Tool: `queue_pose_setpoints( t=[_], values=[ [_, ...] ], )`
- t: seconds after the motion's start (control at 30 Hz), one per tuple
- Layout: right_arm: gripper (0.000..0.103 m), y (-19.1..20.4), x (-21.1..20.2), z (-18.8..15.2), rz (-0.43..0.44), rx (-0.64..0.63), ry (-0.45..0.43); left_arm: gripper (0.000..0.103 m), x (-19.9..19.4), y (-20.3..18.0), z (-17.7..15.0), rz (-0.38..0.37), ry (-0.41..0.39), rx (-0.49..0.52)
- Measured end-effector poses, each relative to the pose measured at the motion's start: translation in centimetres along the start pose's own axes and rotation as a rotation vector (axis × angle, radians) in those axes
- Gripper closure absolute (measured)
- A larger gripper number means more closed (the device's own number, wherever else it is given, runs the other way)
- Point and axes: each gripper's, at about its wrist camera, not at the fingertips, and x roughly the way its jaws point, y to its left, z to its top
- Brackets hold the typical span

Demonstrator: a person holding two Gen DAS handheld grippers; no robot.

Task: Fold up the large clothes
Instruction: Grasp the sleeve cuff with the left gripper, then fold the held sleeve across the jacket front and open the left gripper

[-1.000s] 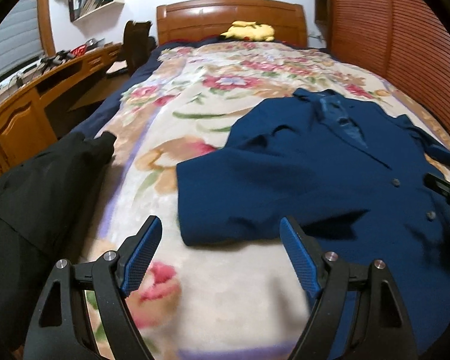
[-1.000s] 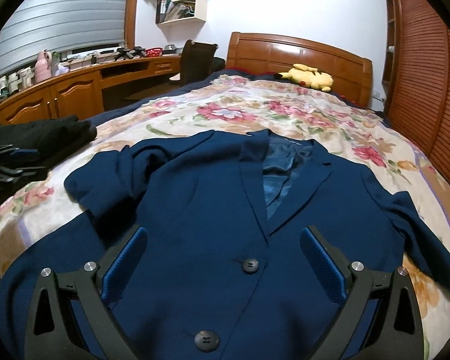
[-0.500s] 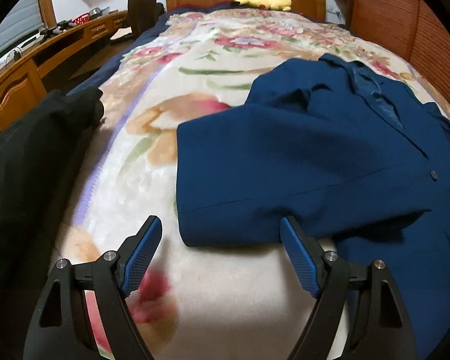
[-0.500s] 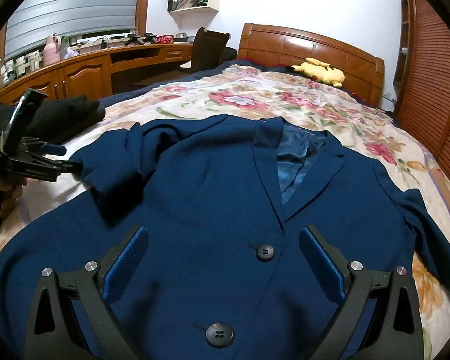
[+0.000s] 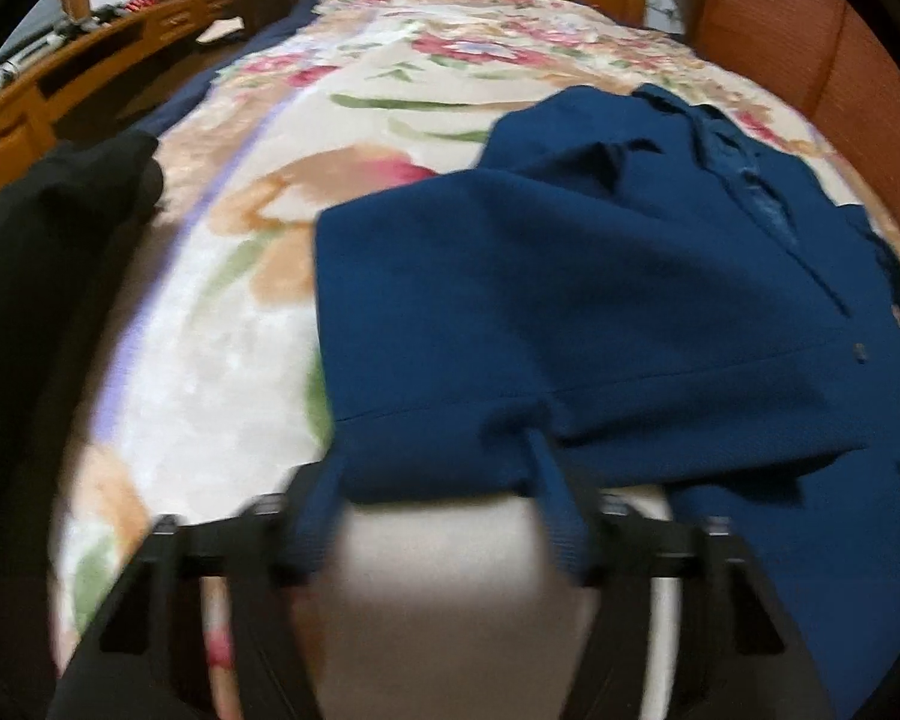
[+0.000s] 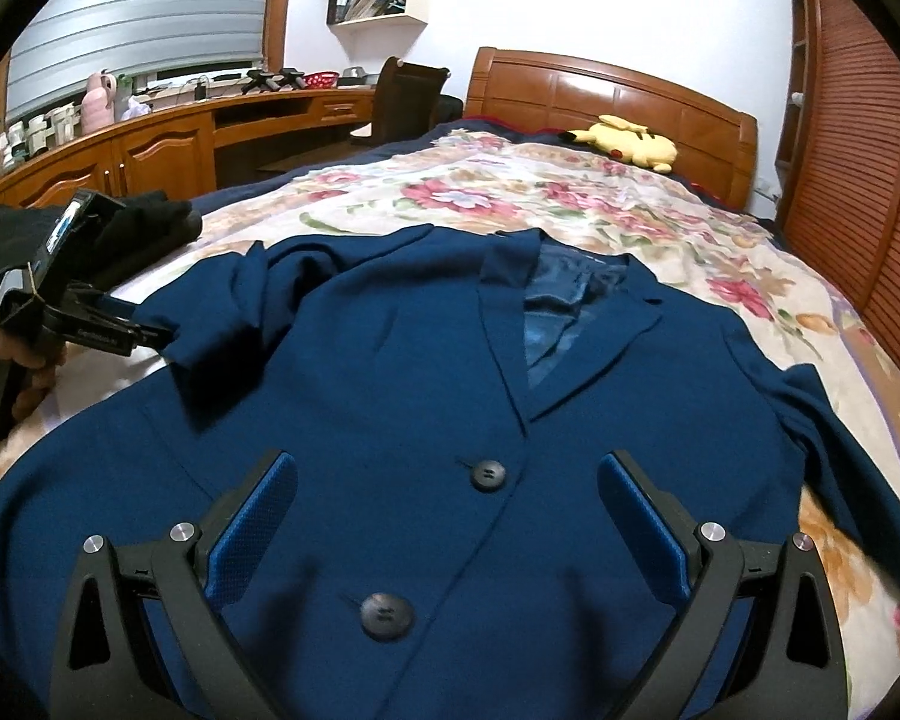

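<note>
A: Left wrist view: my left gripper [image 5: 435,516] has been closing on the sleeve [image 5: 438,360] cuff; the blur hides any contact.
B: Risk?
A: A shallow bite slips. The jacket [image 6: 390,420] lies flat on the bed [image 6: 570,204]; my right gripper [image 6: 447,516] is spread above it.

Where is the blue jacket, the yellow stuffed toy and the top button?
blue jacket [image 6: 390,396]: right wrist view, on its front panel.
yellow stuffed toy [image 6: 627,144]: right wrist view, on its body by the headboard.
top button [image 6: 488,474]: right wrist view, on the button's face.
</note>
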Motion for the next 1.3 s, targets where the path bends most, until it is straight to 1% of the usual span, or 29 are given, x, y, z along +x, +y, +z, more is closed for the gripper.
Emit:
queue_pose_setpoints(
  t=[0.03, 0.07, 0.1, 0.17, 0.27, 0.4, 0.5, 0.63, 0.77, 0.87, 0.97, 1.0, 1.07, 1.1, 1.13, 1.17, 1.2, 1.27, 1.3],
  values=[
    [0.003, -0.2, -0.1, 0.0, -0.003, 0.003, -0.001, 0.076, -0.2, -0.2, 0.0, -0.006, -0.001, 0.002],
    [0.003, -0.3, -0.3, -0.1, -0.004, 0.007, -0.003, 0.085, -0.5, -0.4, 0.1, -0.007, -0.007, 0.008],
    [0.003, -0.5, -0.4, -0.1, -0.007, 0.012, -0.004, 0.092, -1.2, -0.9, 0.3, 0.005, -0.027, 0.016],
    [0.003, -0.8, -0.7, -0.2, -0.011, 0.018, -0.007, 0.093, -2.6, -1.8, 0.8, 0.026, -0.077, 0.025],
    [0.003, -1.4, -1.1, -0.4, -0.016, 0.03, -0.011, 0.094, -5.6, -4.1, 1.9, 0.035, -0.168, 0.052],
    [0.003, -2.5, -2.0, -0.8, -0.028, 0.05, -0.02, 0.094, -9.6, -7.8, 3.7, 0.007, -0.275, 0.096],
    [0.003, -3.4, -2.6, -1.0, -0.043, 0.066, -0.027, 0.095, -12.0, -11.0, 4.7, -0.024, -0.332, 0.132],
    [0.003, -4.9, -3.5, -1.5, -0.066, 0.1, -0.036, 0.095, -13.9, -15.7, 5.9, -0.068, -0.371, 0.198],
    [0.003, -6.2, -4.4, -2.2, -0.086, 0.134, -0.04, 0.095, -15.0, -19.9, 5.9, -0.122, -0.396, 0.27],
    [0.003, -6.9, -5.1, -2.6, -0.099, 0.152, -0.041, 0.095, -15.5, -22.4, 5.4, -0.159, -0.399, 0.315],
    [0.003, -7.2, -5.5, -2.8, -0.109, 0.166, -0.042, 0.094, -15.5, -24.0, 4.6, -0.2, -0.383, 0.314],
    [0.003, -7.1, -5.6, -2.9, -0.112, 0.17, -0.042, 0.094, -15.6, -24.3, 4.2, -0.206, -0.381, 0.314],
    [0.003, -7.2, -5.6, -3.0, -0.116, 0.175, -0.04, 0.088, -15.6, -24.7, 3.3, -0.202, -0.382, 0.318],
    [0.003, -7.1, -5.6, -3.0, -0.117, 0.177, -0.037, 0.081, -15.5, -24.9, 2.8, -0.207, -0.38, 0.321],
    [0.003, -7.0, -5.5, -3.0, -0.118, 0.18, -0.034, 0.071, -15.4, -24.8, 2.5, -0.214, -0.378, 0.32],
    [0.003, -6.9, -5.4, -3.0, -0.118, 0.183, -0.031, 0.066, -15.3, -24.4, 2.1, -0.223, -0.383, 0.315],
    [0.003, -6.8, -5.3, -2.9, -0.116, 0.185, -0.029, 0.059, -15.4, -24.4, 1.8, -0.226, -0.392, 0.312],
    [0.003, -6.7, -5.3, -2.8, -0.113, 0.187, -0.028, 0.056, -15.4, -24.0, 1.2, -0.217, -0.405, 0.312],
    [0.003, -6.5, -5.3, -2.7, -0.111, 0.186, -0.027, 0.051, -15.2, -23.7, 0.9, -0.21, -0.41, 0.312]
  ],
)
